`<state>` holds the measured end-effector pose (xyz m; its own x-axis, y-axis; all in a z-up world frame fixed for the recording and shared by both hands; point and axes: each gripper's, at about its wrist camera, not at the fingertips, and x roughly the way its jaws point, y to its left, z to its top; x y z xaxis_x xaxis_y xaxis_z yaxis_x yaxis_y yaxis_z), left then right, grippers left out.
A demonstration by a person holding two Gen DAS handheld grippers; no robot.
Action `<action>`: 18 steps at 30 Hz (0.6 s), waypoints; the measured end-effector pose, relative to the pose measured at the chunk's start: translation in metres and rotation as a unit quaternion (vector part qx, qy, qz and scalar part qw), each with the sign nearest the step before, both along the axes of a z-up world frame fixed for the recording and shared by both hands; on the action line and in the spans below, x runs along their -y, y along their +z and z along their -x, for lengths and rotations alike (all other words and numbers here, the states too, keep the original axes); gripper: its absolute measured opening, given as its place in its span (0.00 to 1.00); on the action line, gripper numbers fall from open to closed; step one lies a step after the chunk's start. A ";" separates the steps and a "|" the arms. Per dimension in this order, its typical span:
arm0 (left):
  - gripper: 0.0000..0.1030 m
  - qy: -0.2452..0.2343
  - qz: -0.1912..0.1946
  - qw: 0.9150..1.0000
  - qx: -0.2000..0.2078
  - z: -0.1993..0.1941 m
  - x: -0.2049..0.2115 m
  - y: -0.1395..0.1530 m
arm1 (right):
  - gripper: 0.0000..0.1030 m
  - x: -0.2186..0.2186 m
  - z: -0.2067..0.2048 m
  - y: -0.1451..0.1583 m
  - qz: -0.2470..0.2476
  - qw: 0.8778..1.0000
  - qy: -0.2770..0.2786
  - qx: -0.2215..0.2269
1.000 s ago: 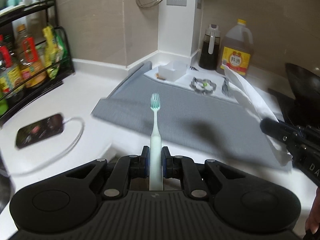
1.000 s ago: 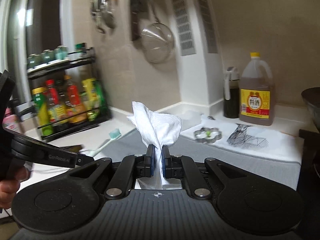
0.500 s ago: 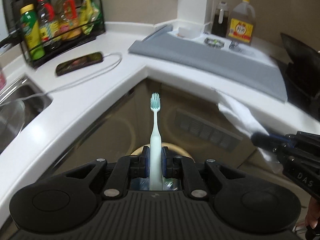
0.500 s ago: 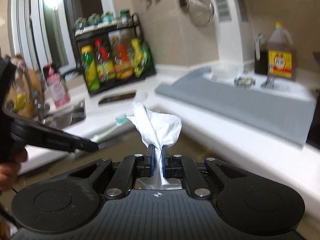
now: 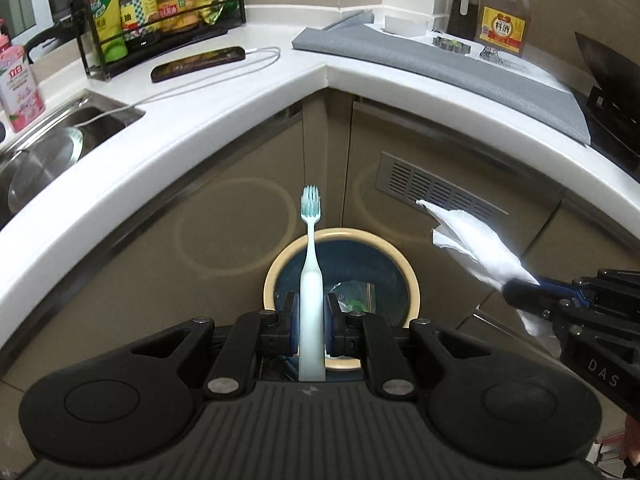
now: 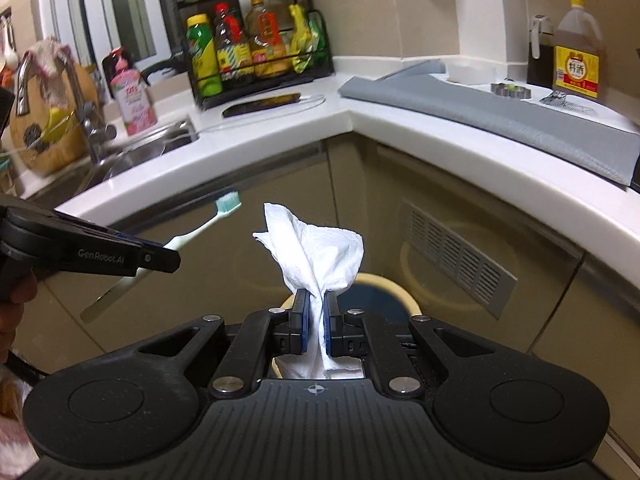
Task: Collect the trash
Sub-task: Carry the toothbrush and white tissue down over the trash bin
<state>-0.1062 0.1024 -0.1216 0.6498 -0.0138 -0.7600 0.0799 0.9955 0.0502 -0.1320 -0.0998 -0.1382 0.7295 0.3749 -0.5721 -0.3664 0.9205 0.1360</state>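
A pale mint toothbrush [image 5: 310, 280] stands bristles-up in my left gripper [image 5: 311, 320], which is shut on its handle. Right below it on the floor is a round bin [image 5: 414, 280] with a cream rim and dark liner, some wrappers inside. My right gripper [image 6: 315, 322] is shut on a crumpled white tissue [image 6: 316, 248], held over the same bin [image 6: 394, 284]. In the left wrist view the tissue [image 5: 472, 248] and right gripper [image 5: 516, 290] sit to the right of the bin. In the right wrist view the left gripper [image 6: 164, 256] and toothbrush [image 6: 192, 232] are at the left.
A white corner counter [image 5: 224, 120] curves above the cabinet fronts [image 5: 120, 280]. On it lie a phone with cable [image 5: 198, 65], a grey mat [image 5: 440, 64], a bottle rack [image 5: 160, 8] and an oil jug [image 5: 504, 16]. A sink [image 5: 44, 156] is left, a wok [image 5: 608, 68] right.
Both grippers have dropped from counter height to below the counter's edge and now hang over the bin. Each keeps its hold, the toothbrush in the left and the tissue in the right.
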 end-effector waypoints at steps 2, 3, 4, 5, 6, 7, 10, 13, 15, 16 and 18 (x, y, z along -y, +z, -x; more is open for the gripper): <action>0.13 -0.001 -0.002 1.000 -0.003 0.002 0.001 -0.002 | 0.08 -0.001 0.001 0.001 0.004 1.000 0.001 0.001; 0.13 -0.001 -0.003 1.000 -0.003 0.003 0.001 -0.003 | 0.08 -0.002 0.002 0.001 0.005 1.000 0.000 0.001; 0.13 -0.002 -0.002 1.000 -0.003 0.004 0.001 -0.003 | 0.08 -0.002 0.002 0.002 0.006 1.000 0.000 0.002; 0.13 -0.003 -0.002 1.000 -0.002 0.004 0.002 -0.003 | 0.08 -0.002 0.003 0.002 0.007 1.000 0.000 0.002; 0.13 -0.004 -0.003 1.000 -0.002 0.004 0.003 -0.003 | 0.08 -0.002 0.003 0.002 0.008 1.000 0.001 0.002; 0.13 -0.005 -0.003 1.000 -0.001 0.005 0.003 -0.003 | 0.08 -0.002 0.003 0.001 0.009 1.000 0.001 0.001; 0.13 -0.007 -0.005 1.000 0.001 0.006 0.005 -0.003 | 0.08 -0.003 0.003 0.000 0.010 1.000 0.003 -0.001; 0.13 -0.007 -0.007 1.000 0.002 0.006 0.004 -0.004 | 0.08 -0.002 0.003 0.000 0.011 1.000 0.004 -0.001; 0.13 -0.007 -0.006 1.000 0.002 0.005 0.004 -0.004 | 0.08 -0.002 0.002 0.000 0.012 1.000 0.005 -0.003; 0.13 -0.006 -0.006 1.000 0.001 0.005 0.004 -0.004 | 0.08 -0.002 0.002 0.000 0.012 1.000 0.006 -0.003; 0.13 -0.005 -0.005 1.000 -0.001 0.005 0.004 -0.005 | 0.08 -0.003 0.001 -0.001 0.014 1.000 0.008 -0.004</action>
<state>-0.1109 0.0985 -0.1264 0.6487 -0.0120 -0.7610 0.0893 0.9942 0.0604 -0.1331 -0.0970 -0.1391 0.7185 0.3700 -0.5889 -0.3796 0.9181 0.1137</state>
